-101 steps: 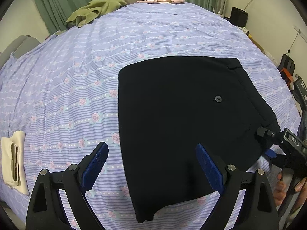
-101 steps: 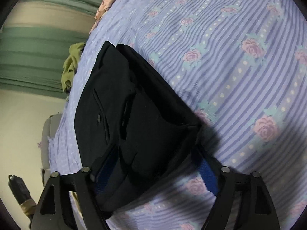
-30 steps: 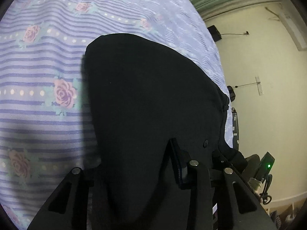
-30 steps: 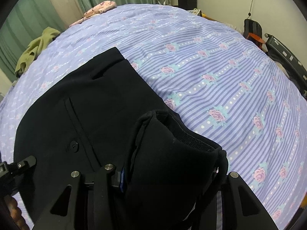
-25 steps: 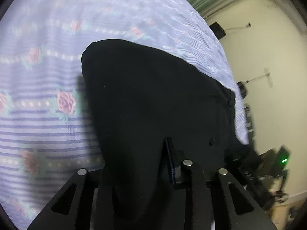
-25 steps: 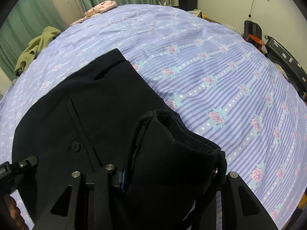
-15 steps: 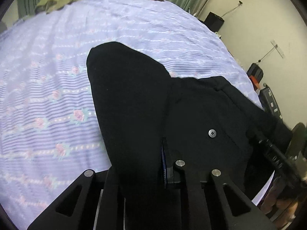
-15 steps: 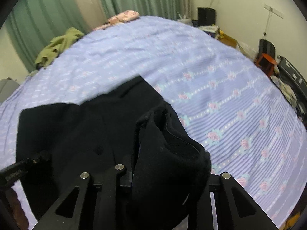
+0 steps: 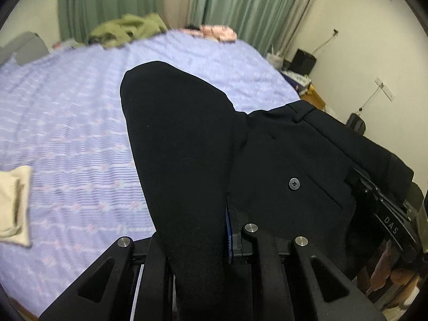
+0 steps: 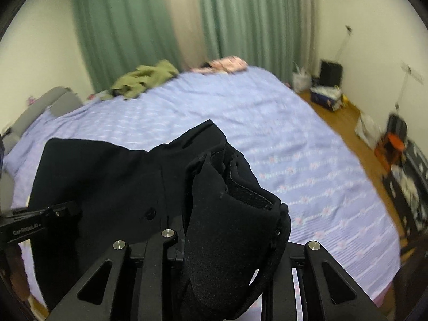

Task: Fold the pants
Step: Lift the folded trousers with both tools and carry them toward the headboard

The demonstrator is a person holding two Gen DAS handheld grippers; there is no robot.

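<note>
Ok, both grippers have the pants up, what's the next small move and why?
Probably lower the pants toward a bare stretch of the bed: the left gripper and right gripper both clamp them, and they hang bunched.

We are in a home bedroom.

We see a wide bed (image 10: 307, 144) under a lilac striped sheet with small roses, green curtains (image 10: 240, 18) hanging full length along the far wall, and loose clothes lying about: an olive garment (image 10: 144, 79) and a pink floral piece (image 10: 227, 64) at the far edge, a cream cloth (image 9: 13, 203) nearer. Beside the bed runs a wooden floor (image 10: 345, 117) with bags and a black speaker (image 10: 331, 73) against plain cream walls.
</note>
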